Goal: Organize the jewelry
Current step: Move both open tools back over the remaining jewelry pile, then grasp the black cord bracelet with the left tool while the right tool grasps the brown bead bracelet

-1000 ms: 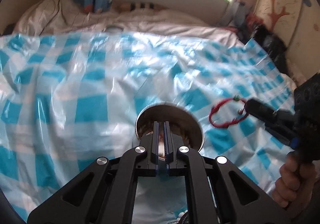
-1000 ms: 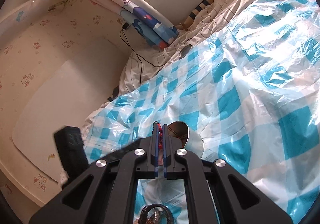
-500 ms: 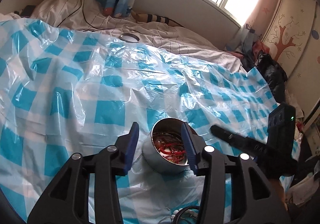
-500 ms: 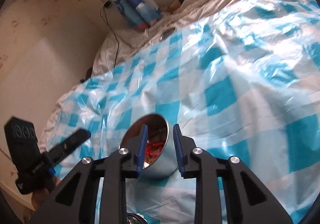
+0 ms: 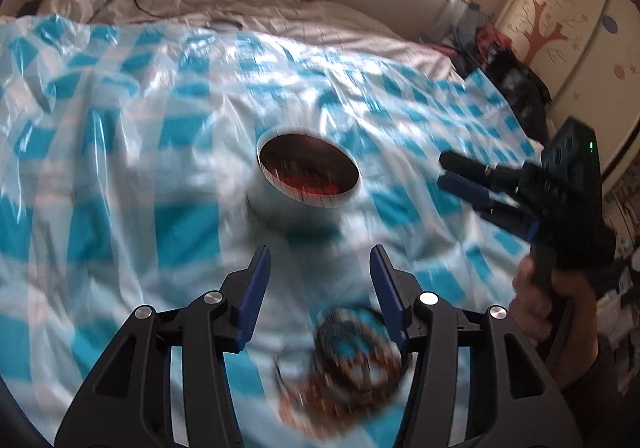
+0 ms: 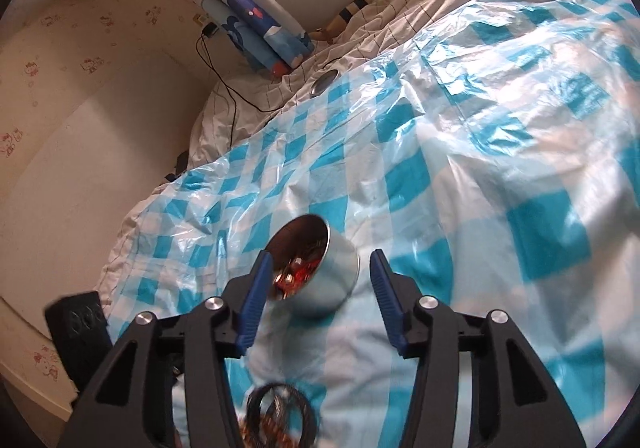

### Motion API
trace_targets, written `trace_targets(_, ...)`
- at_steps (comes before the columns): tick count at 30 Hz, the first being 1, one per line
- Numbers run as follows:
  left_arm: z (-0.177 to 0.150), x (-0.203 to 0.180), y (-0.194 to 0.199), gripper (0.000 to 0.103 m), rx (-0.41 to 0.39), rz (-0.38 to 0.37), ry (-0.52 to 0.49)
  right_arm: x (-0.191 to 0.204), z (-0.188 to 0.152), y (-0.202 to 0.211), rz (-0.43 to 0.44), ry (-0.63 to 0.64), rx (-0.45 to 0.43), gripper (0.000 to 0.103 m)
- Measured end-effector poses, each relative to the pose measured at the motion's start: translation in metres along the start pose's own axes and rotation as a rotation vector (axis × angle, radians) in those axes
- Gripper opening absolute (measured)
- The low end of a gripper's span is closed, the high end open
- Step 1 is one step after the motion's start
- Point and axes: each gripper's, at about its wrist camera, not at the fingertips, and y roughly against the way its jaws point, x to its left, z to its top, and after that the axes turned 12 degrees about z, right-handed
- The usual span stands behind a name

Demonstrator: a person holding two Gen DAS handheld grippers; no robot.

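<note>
Left gripper (image 5: pixel 318 280) spread wide, nothing between its blue pads, hovering over the checked sheet. Right gripper (image 6: pixel 316 284) likewise wide and empty-handed; in the left wrist view it shows at the right edge (image 5: pixel 452 172), fingers apart, gripped by a bare hand (image 5: pixel 560 312).

Round metal tin (image 5: pixel 308 184), open top, sits on the blue-and-white checked plastic sheet (image 5: pixel 120 168) roughly mid-sheet, just ahead of both sets of fingers. In the right wrist view the tin (image 6: pixel 320 272) lies between the two fingertips but touches neither that I can make out. Contents: a tangle of red cord pieces with some beads, heaped on the tin floor (image 6: pixel 298 272); individual items too blurred to separate.

Loose pile of bracelets (image 5: pixel 352 360) on the sheet near its close edge, under the left gripper's right finger: dark rings and a brownish beaded strand, motion-blurred. Same pile at the bottom of the right wrist view (image 6: pixel 280 412).

Beyond the sheet: white grid-lined bedding (image 6: pixel 400 8), a small round metal lid (image 6: pixel 324 84) lying on it at the sheet's far edge, a black cable (image 6: pixel 224 84), rolled blue-patterned curtain (image 6: pixel 256 28).
</note>
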Motion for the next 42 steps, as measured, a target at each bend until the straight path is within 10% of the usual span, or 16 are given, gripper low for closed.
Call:
trace_targets(10, -0.042, -0.006, 0.003, 0.050, 0.066, -0.009, -0.060, 0.003, -0.066, 0.029, 0.014, -0.046, 0.081, 0.054)
trace_targets(26, -0.045, -0.017, -0.031, 0.050, 0.121, -0.066, -0.042, 0.001, -0.071, 0.016, 0.052, -0.070, 0.128, 0.055)
trace_targets(31, -0.041, -0.013, -0.036, 0.009, 0.121, -0.041, -0.042, 0.004, -0.071, 0.014, 0.051, -0.058, 0.136, 0.059)
trace_targets(42, -0.017, 0.039, -0.003, 0.009, 0.005, -0.122, 0.159, 0.020, -0.077, 0.003, 0.040, 0.038, 0.192, 0.059)
